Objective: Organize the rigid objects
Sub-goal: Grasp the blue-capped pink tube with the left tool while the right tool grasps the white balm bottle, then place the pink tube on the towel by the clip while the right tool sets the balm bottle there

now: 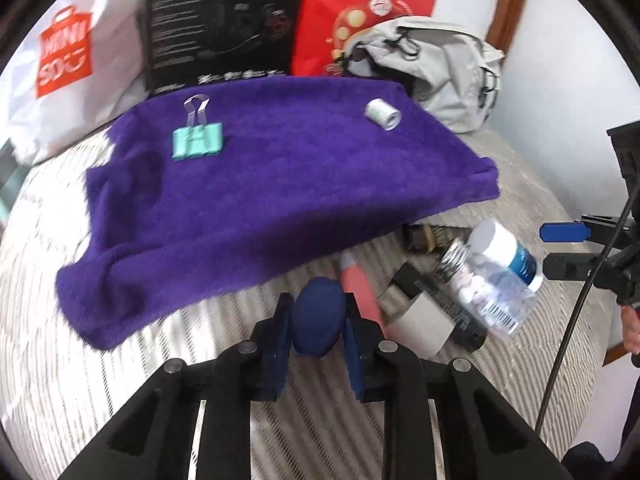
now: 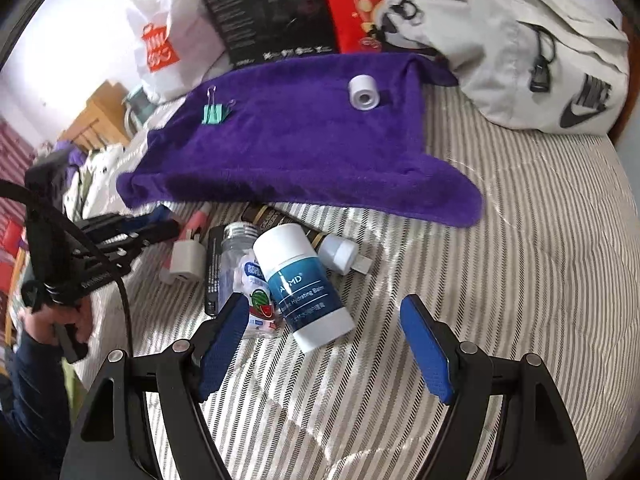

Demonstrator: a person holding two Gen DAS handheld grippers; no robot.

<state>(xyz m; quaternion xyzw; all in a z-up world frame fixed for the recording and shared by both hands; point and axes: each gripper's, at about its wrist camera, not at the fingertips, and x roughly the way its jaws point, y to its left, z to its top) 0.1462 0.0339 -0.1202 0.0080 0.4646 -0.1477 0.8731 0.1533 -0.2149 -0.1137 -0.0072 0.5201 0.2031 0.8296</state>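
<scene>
Left gripper (image 1: 318, 322): jaws pressed in on a dark blue egg-shaped object (image 1: 318, 316), pinched between both blue pads and held just above the striped bedcover (image 1: 120, 360).

Right gripper (image 2: 324, 344): jaws spread wide, nothing between them. Directly ahead of its pads lies a white balm stick with a teal label (image 2: 304, 288), on its side, one end between the open fingers without touching either.

Just beside the balm stick, against the left pad, lies a clear bottle with a watermelon label (image 2: 250, 280), also on its side. A black tube (image 2: 214, 268) lies alongside that, then a white plug-shaped block (image 2: 186, 260) and a pink item (image 2: 196, 220). A small white-capped item (image 2: 340, 254) sits on the balm stick's far side, touching a dark bottle with gold bands (image 2: 276, 216) that runs under the towel's near edge. This cluster is crowded, items overlapping.

Beyond the cluster a purple towel (image 1: 260, 184) is spread over the bedcover. On it, well apart, rest a green binder clip (image 1: 197, 140) towards the left and a white tape roll (image 1: 383, 114) towards the right.

Behind the towel: a white shopping bag with an orange logo (image 1: 72, 60), a black box (image 1: 224, 20), a red box (image 1: 360, 12) and a grey backpack (image 2: 520, 48), all close to the towel's far edge.
</scene>
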